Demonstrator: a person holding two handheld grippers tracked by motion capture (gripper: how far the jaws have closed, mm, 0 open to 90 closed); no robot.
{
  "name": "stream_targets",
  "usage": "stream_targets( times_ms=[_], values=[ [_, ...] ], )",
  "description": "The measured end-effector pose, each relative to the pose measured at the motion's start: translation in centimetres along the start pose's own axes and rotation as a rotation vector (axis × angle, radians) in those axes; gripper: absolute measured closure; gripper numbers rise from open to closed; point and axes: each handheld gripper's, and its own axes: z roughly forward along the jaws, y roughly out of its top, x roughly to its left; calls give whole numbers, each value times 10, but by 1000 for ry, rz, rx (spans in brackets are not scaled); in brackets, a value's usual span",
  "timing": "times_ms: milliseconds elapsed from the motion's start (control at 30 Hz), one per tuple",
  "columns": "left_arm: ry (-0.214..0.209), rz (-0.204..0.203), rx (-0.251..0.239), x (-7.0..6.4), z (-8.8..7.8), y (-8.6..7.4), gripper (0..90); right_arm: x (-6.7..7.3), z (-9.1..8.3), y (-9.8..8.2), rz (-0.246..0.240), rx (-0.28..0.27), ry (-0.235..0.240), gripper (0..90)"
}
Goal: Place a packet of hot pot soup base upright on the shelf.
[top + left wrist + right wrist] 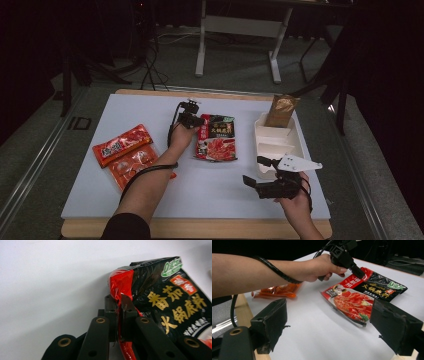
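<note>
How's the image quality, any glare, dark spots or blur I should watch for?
High view: room dark, white table evenly lit. Left gripper view: black-and-red sauce packet sharp, glossy with small highlights. Right gripper view: near jaws soft, packet and left hand-held gripper clear.

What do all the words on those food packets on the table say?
"番茄" over "火锅底料", gold characters on the black and red packet.
Green badge at that packet's top corner: lettering too blurred to read.
Orange packets: white characters, too small to read.
</note>
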Motion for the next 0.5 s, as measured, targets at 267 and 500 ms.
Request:
stream_targets(
  times_ms=[267,500],
  values=[
    [-11,-6,-55,-7,-17,-2,871,0,1,0,-11,-4,-2,161],
    [-30,15,-123,-17,-37,-2,872,-2,-2,2,-36,-30,-36,142]
  ],
)
